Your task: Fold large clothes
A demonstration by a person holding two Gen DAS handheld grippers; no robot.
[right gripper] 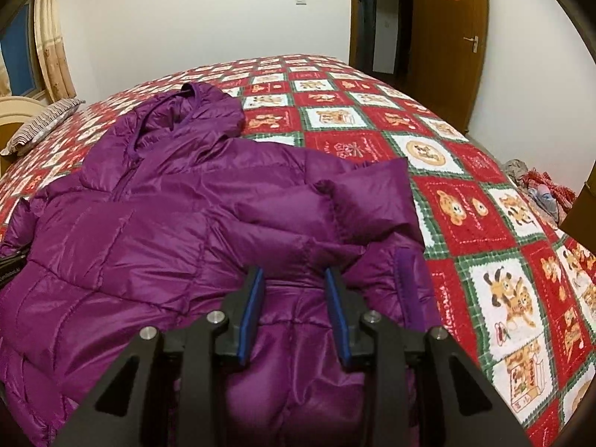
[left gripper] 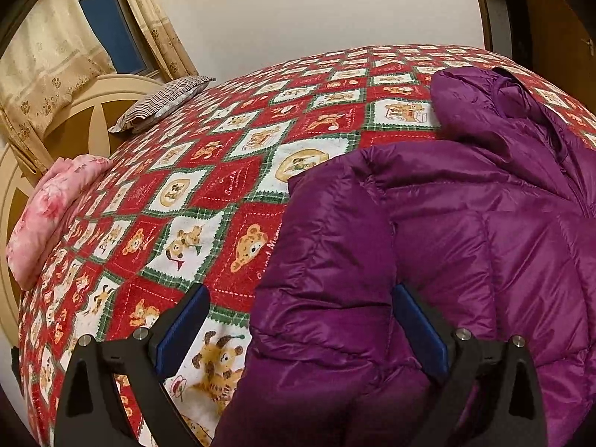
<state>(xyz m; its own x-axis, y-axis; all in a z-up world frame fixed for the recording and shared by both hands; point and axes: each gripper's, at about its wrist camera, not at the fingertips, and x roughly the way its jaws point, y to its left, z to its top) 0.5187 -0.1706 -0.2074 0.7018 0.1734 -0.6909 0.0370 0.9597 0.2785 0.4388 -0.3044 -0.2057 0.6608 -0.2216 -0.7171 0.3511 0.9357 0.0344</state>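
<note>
Where pillows (left gripper: 164, 102) lie, bedspread (left gripper: 208, 193).

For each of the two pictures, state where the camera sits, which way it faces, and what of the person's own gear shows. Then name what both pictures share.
Left wrist: on the left gripper, angled down over the purple jacket, its fingers spread wide.
Right wrist: on the right gripper, angled down at the jacket's folded sleeve, its fingers closer together.
Shared: jacket, bedspread, striped pillow.
</note>
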